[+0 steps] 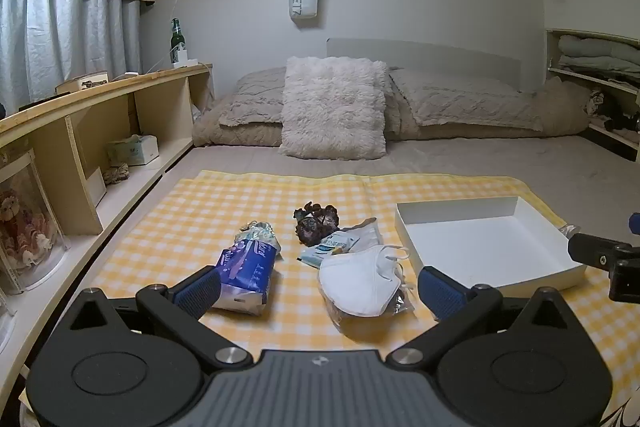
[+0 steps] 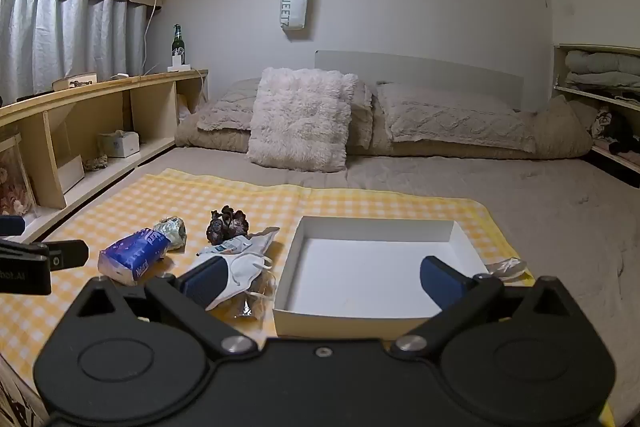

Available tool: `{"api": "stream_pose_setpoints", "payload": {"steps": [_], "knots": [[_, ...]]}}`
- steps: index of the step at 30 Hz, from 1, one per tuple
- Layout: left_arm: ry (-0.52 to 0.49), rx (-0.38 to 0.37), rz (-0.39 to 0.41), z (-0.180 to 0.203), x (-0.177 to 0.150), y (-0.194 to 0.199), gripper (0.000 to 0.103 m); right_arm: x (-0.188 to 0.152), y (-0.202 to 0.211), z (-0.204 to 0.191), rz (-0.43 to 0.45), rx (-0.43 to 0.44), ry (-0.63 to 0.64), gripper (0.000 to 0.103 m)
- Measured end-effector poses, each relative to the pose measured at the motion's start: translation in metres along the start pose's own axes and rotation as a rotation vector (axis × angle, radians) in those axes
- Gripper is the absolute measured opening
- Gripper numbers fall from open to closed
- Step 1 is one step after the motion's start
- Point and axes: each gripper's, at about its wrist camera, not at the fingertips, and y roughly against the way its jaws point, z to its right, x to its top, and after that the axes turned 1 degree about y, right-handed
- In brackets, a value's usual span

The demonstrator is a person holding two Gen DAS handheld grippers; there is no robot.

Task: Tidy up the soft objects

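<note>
**Soft, thin plastic and loose loops: where the sort may snag**

Yellow checked cloth (image 1: 240, 195) covers the near part of the bed, and every task item lies on it. The left gripper (image 1: 318, 293) hangs above the cloth with its jaws spread wide and nothing between them. The right gripper (image 2: 324, 281) is equally wide and empty, poised over the near edge of the white box (image 2: 460, 233).

Risks, as I judge them:
- The white mask (image 1: 360, 279) lies on a clear wrapper (image 1: 400, 303). A pinch there could lift both together, or catch only an ear loop and let the mask dangle.
- The sachet (image 1: 330, 245) touches the mask, so it may be dragged along.
- The blue tissue pack (image 1: 248, 267) is slick film; a shallow grip could slip off.
- The box is light card, and a gripper bumping its wall could push it across the cloth.

Count: one box, with nothing in it; one blue tissue pack; one crumpled pale bundle (image 1: 258, 231) just behind it; one dark scrunchie-like bundle (image 1: 316, 221); one sachet; one white mask on the cloth. A second pale item (image 2: 506, 267) lies just beyond the box's right side; what it is I cannot tell.
</note>
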Motion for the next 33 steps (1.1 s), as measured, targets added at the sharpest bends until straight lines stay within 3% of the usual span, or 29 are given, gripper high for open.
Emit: {"api": "stream_pose_setpoints", "payload": {"steps": [33], "knots": [[0.005,-0.001,-0.011,0.0038,-0.0032,-0.0054,0.103,-0.0006,0.0005,-0.0009,-0.004,-0.004,0.006,0.103]]}}
